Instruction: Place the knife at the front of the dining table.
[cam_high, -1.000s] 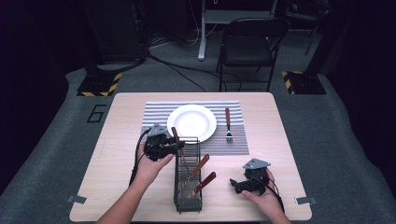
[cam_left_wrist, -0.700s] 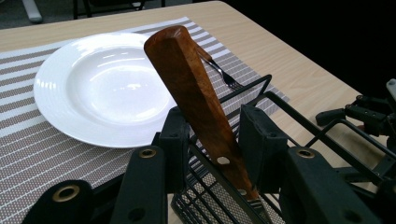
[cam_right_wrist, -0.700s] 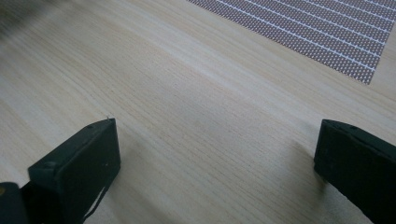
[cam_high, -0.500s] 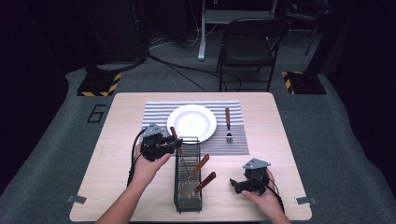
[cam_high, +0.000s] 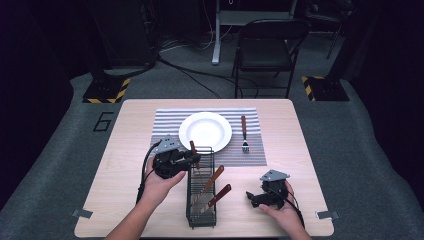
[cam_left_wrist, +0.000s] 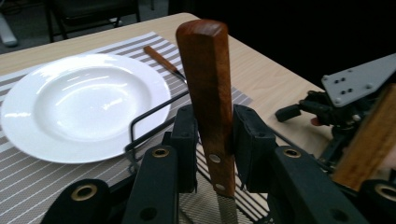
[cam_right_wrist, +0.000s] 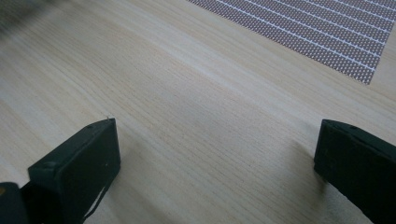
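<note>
A knife with a brown wooden handle (cam_left_wrist: 208, 93) stands upright at the far end of a black wire rack (cam_high: 201, 192). My left gripper (cam_left_wrist: 212, 135) is shut on that handle. Its jaws have just been closing, and the pads now press the handle from both sides. In the high view the left gripper (cam_high: 192, 159) sits at the rack's far left corner, with the knife handle (cam_high: 193, 150) sticking up from it. My right gripper (cam_high: 255, 197) rests low over the bare table to the right of the rack. The right gripper (cam_right_wrist: 217, 154) is open with nothing between its jaws.
Two more wooden-handled knives (cam_high: 215, 177) lean in the rack. A white plate (cam_high: 205, 131) lies on a striped placemat (cam_high: 167, 122), and a fork (cam_high: 244, 132) lies to the plate's right. A folding chair (cam_high: 265, 47) stands beyond the table's far edge.
The left hand has shifted a little at the rack's far end, with the knife handle between its jaws. The right hand has stayed put.
</note>
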